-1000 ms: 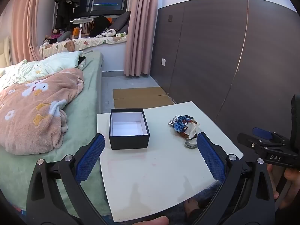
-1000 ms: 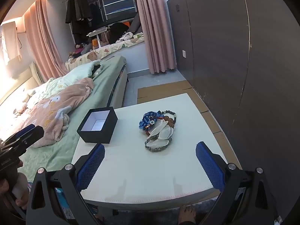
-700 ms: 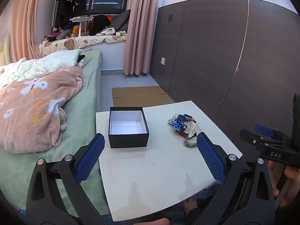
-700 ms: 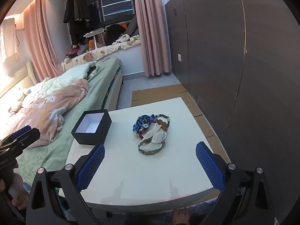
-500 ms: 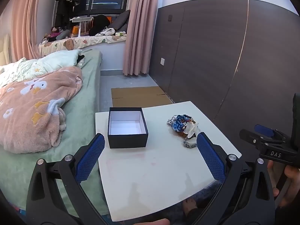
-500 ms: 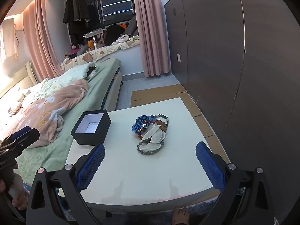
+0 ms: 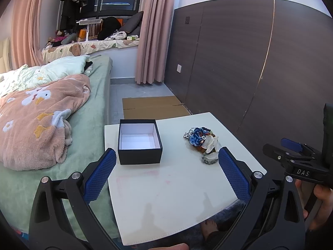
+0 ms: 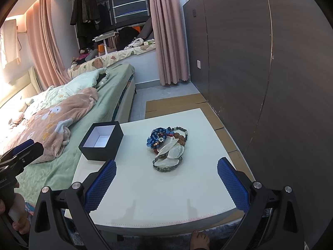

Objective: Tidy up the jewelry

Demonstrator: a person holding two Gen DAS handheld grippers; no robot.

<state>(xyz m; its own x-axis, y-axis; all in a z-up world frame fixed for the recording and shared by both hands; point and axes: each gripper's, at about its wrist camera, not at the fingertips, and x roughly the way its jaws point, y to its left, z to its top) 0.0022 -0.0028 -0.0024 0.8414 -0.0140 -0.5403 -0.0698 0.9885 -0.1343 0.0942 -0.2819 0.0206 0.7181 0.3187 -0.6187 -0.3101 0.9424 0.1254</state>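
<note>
A heap of jewelry (image 8: pixel 168 147) lies on the white table (image 8: pixel 162 191): a blue knotted piece, beaded bracelets and white shell pieces. The same heap (image 7: pixel 203 142) shows right of centre in the left wrist view. A black open box (image 7: pixel 139 142) with a white empty inside stands at the table's left side, also the box (image 8: pixel 102 143) in the right wrist view. My left gripper (image 7: pixel 166 166) is open above the table's near edge, behind the box. My right gripper (image 8: pixel 166 176) is open too, short of the jewelry. Neither holds anything.
A bed with a green sheet (image 7: pixel 91 112) and a pink blanket (image 7: pixel 37 120) borders the table's left side. A dark wood wall (image 8: pixel 270 83) runs along the right. Flat cardboard (image 7: pixel 154 108) lies on the floor beyond the table. A person's bare foot (image 8: pixel 199 239) shows under the near edge.
Both grippers have drifted back slightly from the table, so the box and the jewelry sit a little farther off. Both stay open and nothing on the table moved.
</note>
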